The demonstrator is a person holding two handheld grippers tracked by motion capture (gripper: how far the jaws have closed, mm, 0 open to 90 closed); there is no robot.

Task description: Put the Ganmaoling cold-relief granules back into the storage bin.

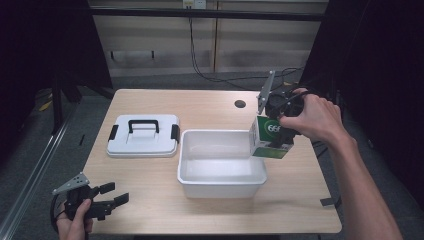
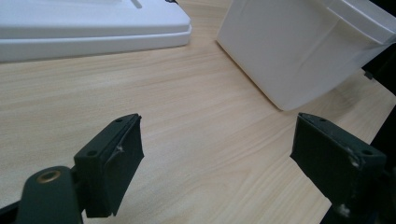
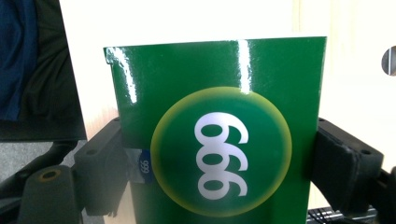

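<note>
- Gripping the green box [image 1: 270,140], your right claw [image 1: 280,131] is clamped on it above the white bin's [image 1: 220,185] right rim.
- Your left claw [image 1: 114,194] sits jaws apart, low over the bench [image 1: 210,105].

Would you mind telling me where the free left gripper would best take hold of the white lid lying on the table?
Probably by the black handle on top of the white lid, coming straight down. The lid lies flat and wide, so the raised, narrow handle suits the open left gripper.
</note>
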